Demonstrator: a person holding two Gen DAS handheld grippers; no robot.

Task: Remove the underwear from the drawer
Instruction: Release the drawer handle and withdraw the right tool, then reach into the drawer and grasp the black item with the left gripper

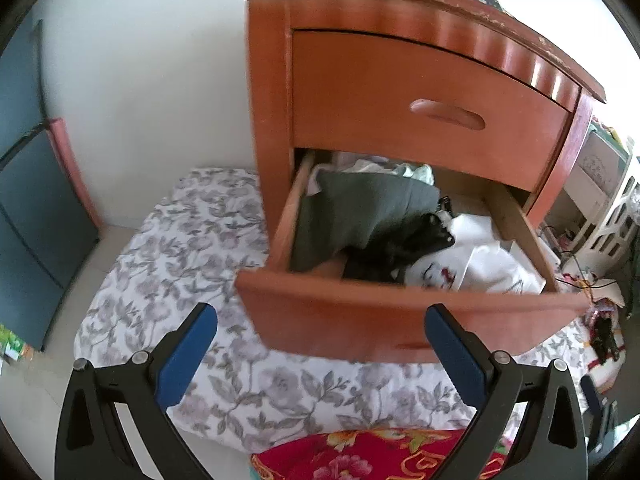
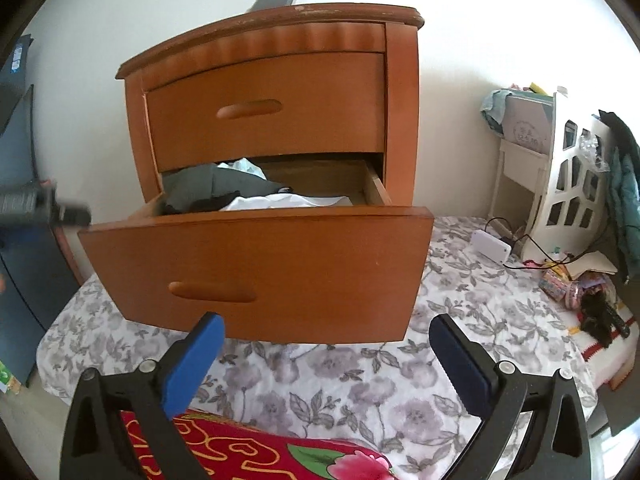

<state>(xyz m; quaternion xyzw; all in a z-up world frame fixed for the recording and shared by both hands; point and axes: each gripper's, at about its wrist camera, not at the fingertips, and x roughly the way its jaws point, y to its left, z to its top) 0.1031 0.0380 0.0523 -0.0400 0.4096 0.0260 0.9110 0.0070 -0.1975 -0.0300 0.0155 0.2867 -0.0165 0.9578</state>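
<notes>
Drawer (image 1: 360, 312) pulled out of the nightstand (image 1: 420, 92); black underwear (image 1: 400, 246) lies crumpled mid-drawer, axis unclear; left claw (image 1: 320, 332) and right claw (image 2: 326, 340) both gape wide, empty.

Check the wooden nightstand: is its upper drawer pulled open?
No, the upper drawer sits flush and closed; only the lower drawer is pulled out, showing folded clothes.

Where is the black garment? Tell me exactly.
In the left wrist view, the black garment lies in the open lower drawer, mid-drawer between the grey cloth on its left and the white cloth on its right.
</notes>
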